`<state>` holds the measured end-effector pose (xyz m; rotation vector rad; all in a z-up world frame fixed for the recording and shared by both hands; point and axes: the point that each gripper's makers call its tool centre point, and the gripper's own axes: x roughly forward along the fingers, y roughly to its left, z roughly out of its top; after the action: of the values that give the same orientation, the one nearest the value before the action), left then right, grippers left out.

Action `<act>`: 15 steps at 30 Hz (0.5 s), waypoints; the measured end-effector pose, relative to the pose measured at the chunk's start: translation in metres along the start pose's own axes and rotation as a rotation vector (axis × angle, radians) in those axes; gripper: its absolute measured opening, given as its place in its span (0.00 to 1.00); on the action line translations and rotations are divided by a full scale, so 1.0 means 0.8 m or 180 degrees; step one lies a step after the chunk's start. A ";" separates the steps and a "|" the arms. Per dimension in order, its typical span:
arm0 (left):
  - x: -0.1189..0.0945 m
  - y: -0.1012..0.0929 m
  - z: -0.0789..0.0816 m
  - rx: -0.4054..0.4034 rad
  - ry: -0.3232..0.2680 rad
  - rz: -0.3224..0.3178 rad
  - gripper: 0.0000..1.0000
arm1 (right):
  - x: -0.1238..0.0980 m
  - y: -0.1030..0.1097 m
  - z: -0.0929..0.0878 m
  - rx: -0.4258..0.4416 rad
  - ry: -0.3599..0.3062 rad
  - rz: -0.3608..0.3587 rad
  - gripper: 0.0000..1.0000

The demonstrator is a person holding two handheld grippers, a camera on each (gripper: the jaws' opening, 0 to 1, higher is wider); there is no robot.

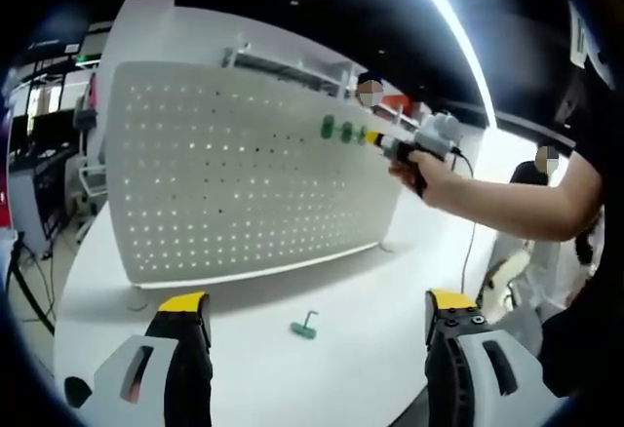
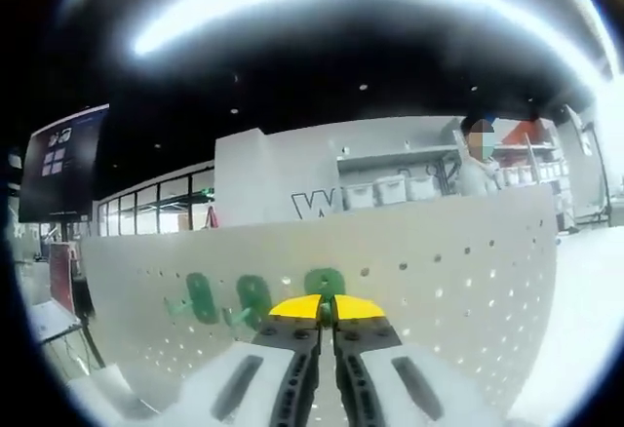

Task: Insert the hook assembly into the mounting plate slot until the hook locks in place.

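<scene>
So I've got a white table point(image 1: 390, 349) here, pegboard point(image 1: 244, 174) standing on it, one green hook point(image 1: 304, 327) lying loose in front.

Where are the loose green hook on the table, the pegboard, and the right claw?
loose green hook point(image 1: 304, 328), left gripper view, on its base.
pegboard point(image 1: 224, 174), left gripper view, on its perforated face.
right claw point(image 2: 327, 308), right gripper view, between its yellow tips.
</scene>
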<state>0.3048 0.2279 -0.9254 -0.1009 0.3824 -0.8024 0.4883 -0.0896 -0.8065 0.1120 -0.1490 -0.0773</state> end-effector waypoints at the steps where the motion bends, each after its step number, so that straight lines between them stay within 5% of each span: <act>1: 0.000 0.000 0.000 -0.0001 0.0003 0.0000 0.92 | 0.003 -0.001 -0.004 0.0031 0.0044 -0.0020 0.01; 11: -0.006 0.005 -0.003 -0.0020 0.0009 0.0032 0.93 | 0.000 0.005 -0.003 -0.0077 0.0104 0.0000 0.09; 15: -0.007 0.005 -0.011 -0.0041 0.0063 0.0026 0.93 | -0.005 0.006 0.027 0.0003 -0.0069 -0.0007 0.14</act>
<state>0.3005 0.2355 -0.9330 -0.1034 0.4064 -0.7934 0.4814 -0.0865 -0.7848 0.1124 -0.1705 -0.0805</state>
